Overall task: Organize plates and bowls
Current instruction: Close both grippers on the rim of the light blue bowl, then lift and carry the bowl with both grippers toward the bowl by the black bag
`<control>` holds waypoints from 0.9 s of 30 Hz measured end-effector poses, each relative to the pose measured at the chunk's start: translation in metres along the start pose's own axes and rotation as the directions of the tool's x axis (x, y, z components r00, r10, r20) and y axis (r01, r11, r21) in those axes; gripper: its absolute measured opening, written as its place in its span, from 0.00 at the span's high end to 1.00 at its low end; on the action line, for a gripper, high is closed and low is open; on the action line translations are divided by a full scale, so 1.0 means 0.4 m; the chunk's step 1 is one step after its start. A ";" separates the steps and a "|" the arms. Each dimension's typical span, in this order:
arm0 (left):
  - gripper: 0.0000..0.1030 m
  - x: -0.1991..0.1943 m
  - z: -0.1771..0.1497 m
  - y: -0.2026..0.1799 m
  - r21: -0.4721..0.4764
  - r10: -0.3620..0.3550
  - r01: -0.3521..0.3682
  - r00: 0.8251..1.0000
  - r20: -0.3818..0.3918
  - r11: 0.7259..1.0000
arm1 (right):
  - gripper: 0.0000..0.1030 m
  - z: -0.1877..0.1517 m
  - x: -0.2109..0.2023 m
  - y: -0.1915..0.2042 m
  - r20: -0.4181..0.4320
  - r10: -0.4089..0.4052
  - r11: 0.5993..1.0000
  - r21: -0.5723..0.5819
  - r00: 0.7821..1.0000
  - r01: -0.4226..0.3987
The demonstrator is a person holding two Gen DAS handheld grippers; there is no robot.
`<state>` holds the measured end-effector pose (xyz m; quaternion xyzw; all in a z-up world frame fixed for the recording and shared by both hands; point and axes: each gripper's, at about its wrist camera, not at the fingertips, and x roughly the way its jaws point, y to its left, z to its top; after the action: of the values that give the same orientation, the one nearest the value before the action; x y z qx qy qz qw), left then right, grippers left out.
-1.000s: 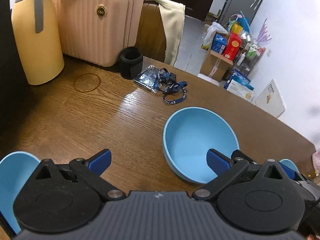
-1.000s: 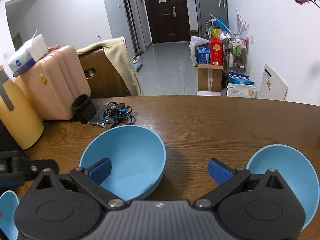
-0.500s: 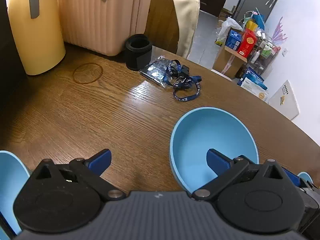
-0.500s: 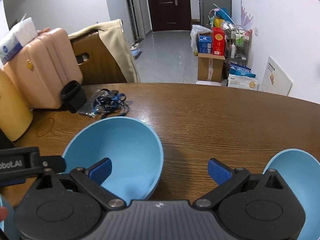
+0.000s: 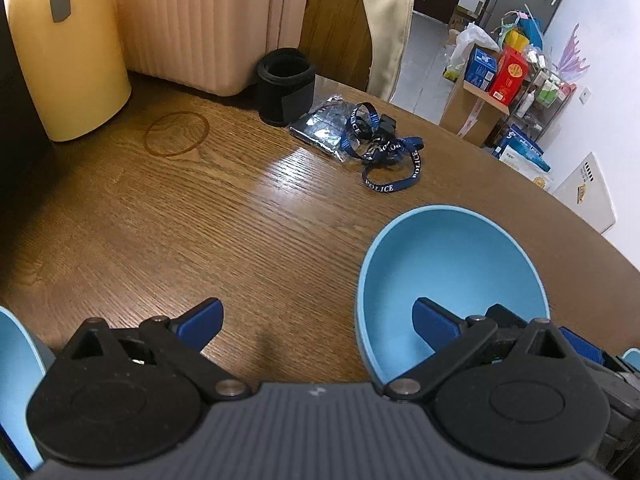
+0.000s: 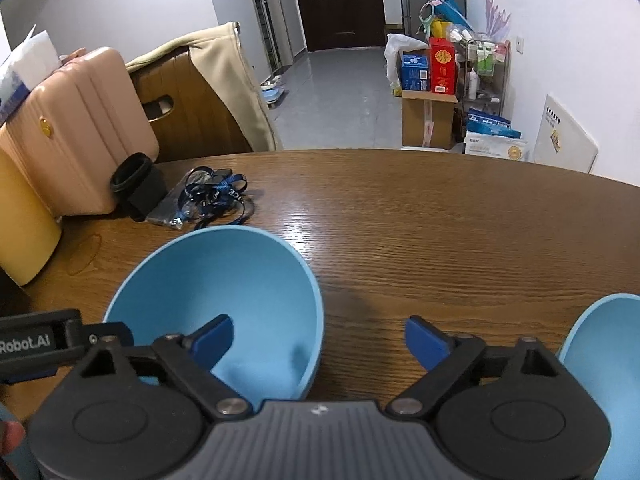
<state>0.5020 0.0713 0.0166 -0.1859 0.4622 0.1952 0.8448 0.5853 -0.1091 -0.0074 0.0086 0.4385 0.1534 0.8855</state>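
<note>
The middle blue bowl (image 6: 216,300) sits upright on the wooden table (image 6: 440,240), with both grippers straddling its rim from opposite sides. The right gripper (image 6: 318,340) has its jaws closing, one finger inside the bowl (the pads are not yet pressing the wall). The left gripper (image 5: 318,322) stands wide, empty. Another blue bowl (image 6: 604,360) lies at the right.

The left gripper (image 5: 316,318) hangs over the wooden table (image 5: 200,216) with its jaws wide apart, straddling the near rim of a blue bowl (image 5: 448,264); contact is hard to judge. Beyond lie a lanyard (image 5: 384,152), a black cup (image 5: 285,86), a yellow jug (image 5: 64,52) and a pink suitcase (image 5: 208,20).
</note>
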 end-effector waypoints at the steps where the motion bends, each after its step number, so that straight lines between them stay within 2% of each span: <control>1: 0.01 0.002 -0.001 -0.004 0.003 0.003 -0.003 1.000 0.000 1.000 | 0.17 0.000 0.003 0.001 -0.001 0.003 1.000 0.001 1.000 -0.003; 4: 0.05 0.004 -0.006 -0.014 0.012 -0.001 0.001 1.000 0.001 1.000 | 0.25 -0.002 0.009 0.000 -0.006 0.012 1.000 0.002 1.000 -0.012; 9: 0.27 0.012 -0.016 -0.040 0.051 -0.006 0.006 1.000 -0.002 0.999 | 0.51 -0.005 0.017 -0.002 -0.026 0.038 0.999 0.011 0.999 -0.037; 11: 0.41 0.015 -0.020 -0.050 0.064 -0.010 0.011 1.000 -0.007 0.998 | 0.59 -0.005 0.021 -0.004 -0.036 0.047 0.999 0.017 0.998 -0.047; 12: 0.45 0.017 -0.022 -0.055 0.073 -0.018 0.018 1.000 -0.010 0.997 | 0.62 -0.005 0.022 -0.006 -0.040 0.052 0.998 0.020 0.998 -0.051; 14: 0.63 0.019 -0.026 -0.063 0.092 -0.025 0.026 1.000 -0.013 0.995 | 0.68 -0.006 0.024 -0.006 -0.045 0.060 0.998 0.024 0.997 -0.059; 17: 0.79 0.022 -0.032 -0.074 0.117 -0.031 0.033 0.999 -0.013 0.993 | 0.81 -0.009 0.027 -0.004 -0.048 0.070 0.997 0.027 0.996 -0.069; 23: 0.79 0.025 -0.039 -0.083 0.137 -0.016 0.015 1.000 0.005 0.990 | 0.88 -0.015 0.023 0.004 -0.017 0.042 0.999 0.008 0.999 -0.042; 27: 0.79 0.021 -0.043 -0.088 0.147 -0.004 0.001 1.000 0.015 0.989 | 0.89 -0.017 0.019 0.009 -0.004 0.036 0.999 0.002 0.999 -0.036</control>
<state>0.5116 0.0342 0.0055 -0.1222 0.4688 0.1609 0.8599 0.5835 -0.1045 -0.0169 0.0171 0.4404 0.1689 0.8816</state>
